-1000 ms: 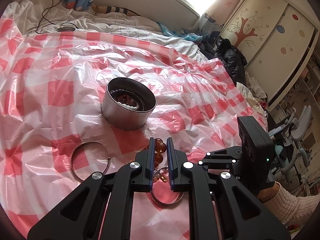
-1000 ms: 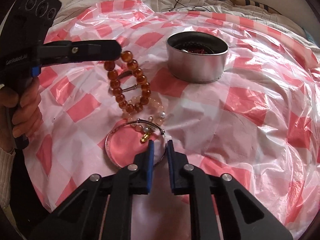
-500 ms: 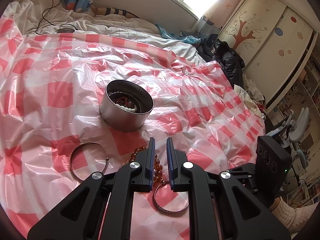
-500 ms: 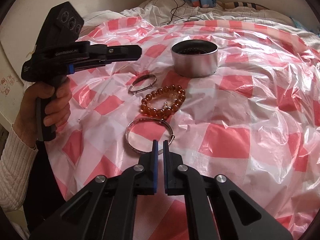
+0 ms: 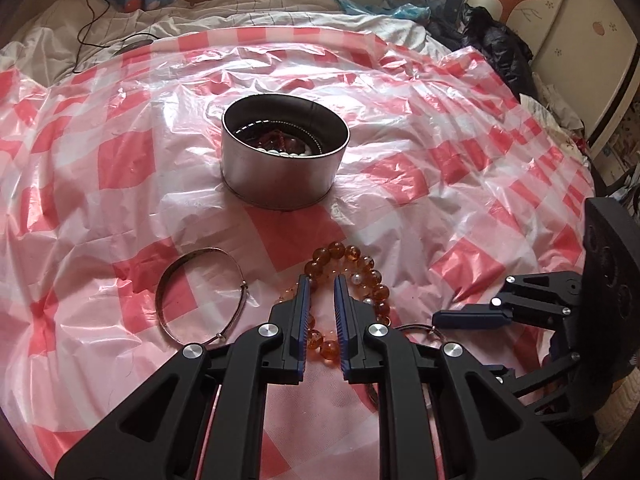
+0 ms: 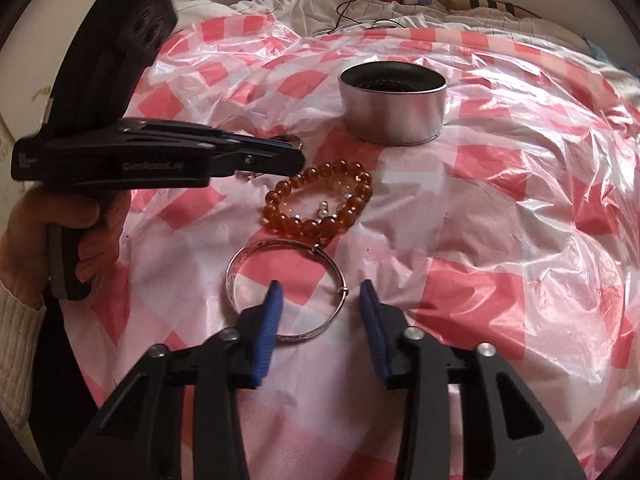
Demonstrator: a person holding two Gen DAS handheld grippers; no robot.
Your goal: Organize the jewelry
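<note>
The sheet (image 5: 120,168) under both tools is thin, glossy plastic, crinkled and checked red and white. Ahead of the left gripper (image 5: 319,280) stands a round tin (image 5: 280,176) of dull brushed metal. Just under its blue ribbed pads (image 5: 305,308) lies a bracelet of glossy translucent amber beads (image 6: 320,200). Between the right gripper's (image 6: 318,292) matt black plastic fingers lies a textured silver metal bangle (image 6: 286,288); a smoother one (image 5: 200,292) lies left of the beads.

A bed with rumpled white bedding (image 5: 256,12) lay under a red-and-white checked plastic sheet (image 5: 440,128). Beyond it stood a cream wardrobe (image 5: 560,12) painted with a tree. Dark clothing (image 5: 496,48) was heaped beside it. A black cable (image 6: 352,4) trailed across the bedding.
</note>
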